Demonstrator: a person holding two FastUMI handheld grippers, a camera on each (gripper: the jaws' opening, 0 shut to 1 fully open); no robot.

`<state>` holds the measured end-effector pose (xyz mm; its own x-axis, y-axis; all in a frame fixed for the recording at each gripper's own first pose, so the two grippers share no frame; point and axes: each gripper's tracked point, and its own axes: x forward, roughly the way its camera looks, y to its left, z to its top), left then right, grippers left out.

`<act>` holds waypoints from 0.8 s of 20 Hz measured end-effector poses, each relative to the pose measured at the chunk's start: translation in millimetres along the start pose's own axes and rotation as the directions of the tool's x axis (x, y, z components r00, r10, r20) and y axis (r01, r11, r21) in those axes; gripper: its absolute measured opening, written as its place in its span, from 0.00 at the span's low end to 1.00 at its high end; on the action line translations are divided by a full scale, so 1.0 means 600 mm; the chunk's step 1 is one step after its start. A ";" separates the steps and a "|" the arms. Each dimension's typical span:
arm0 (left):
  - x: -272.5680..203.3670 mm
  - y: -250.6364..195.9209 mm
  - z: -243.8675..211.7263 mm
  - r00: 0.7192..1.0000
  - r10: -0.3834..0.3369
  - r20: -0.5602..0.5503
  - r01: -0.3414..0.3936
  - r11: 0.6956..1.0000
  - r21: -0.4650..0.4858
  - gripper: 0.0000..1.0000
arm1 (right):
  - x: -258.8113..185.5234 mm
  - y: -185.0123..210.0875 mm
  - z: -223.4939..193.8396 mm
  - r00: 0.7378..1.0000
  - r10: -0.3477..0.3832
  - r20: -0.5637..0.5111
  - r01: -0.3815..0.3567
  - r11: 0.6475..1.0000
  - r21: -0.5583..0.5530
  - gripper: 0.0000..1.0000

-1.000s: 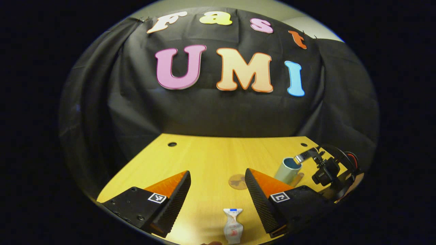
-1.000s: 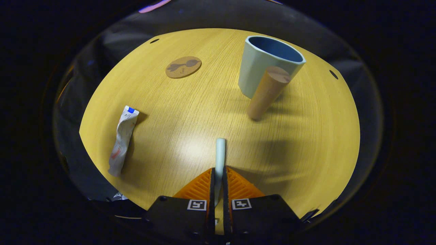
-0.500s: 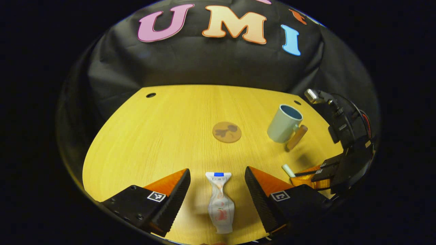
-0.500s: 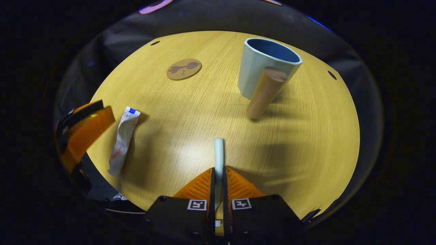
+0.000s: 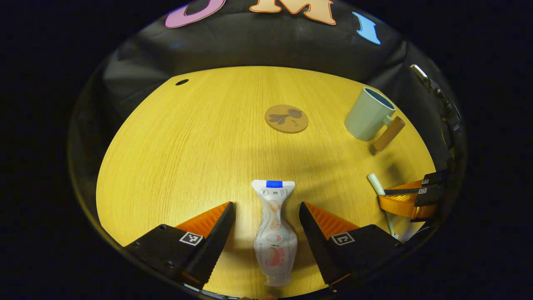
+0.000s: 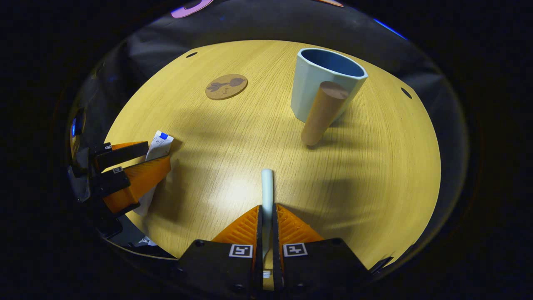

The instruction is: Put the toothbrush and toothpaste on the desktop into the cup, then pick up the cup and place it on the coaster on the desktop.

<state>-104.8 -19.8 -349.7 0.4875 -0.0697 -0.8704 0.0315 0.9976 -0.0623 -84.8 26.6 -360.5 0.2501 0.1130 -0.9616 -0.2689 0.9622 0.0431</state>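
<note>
Yellow wood-grain round-edged desktop stood before draped black cloth wall; small dark holes near far edge; bright glare patch.

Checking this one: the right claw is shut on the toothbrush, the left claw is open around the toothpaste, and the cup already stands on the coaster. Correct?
One error: the cup is not on the coaster. The right gripper view shows it standing on the bare table, well apart from the coaster. The rest holds: the right claw is shut on the toothbrush, and the left claw is open around the toothpaste.
</note>
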 end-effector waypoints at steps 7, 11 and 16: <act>0.008 -0.003 0.001 0.999 0.037 -0.026 -0.037 0.999 0.007 0.75 | 0.000 0.000 0.001 1.000 0.013 0.003 -0.013 1.000 -0.014 0.12; 0.009 -0.001 0.006 0.999 0.033 0.003 -0.033 0.999 -0.024 0.27 | 0.001 0.001 0.002 1.000 0.020 0.005 -0.019 1.000 -0.024 0.12; 0.010 -0.004 0.009 0.999 0.019 0.028 -0.019 1.000 -0.023 0.06 | 0.001 0.001 0.001 1.000 0.024 0.004 -0.023 0.999 -0.035 0.13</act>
<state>-96.8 -22.6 -352.2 0.5120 -0.0504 -0.8575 0.0020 0.9983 -0.0575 -84.2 27.2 -361.1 0.2475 0.1367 -0.9592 -0.3072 0.9500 0.0561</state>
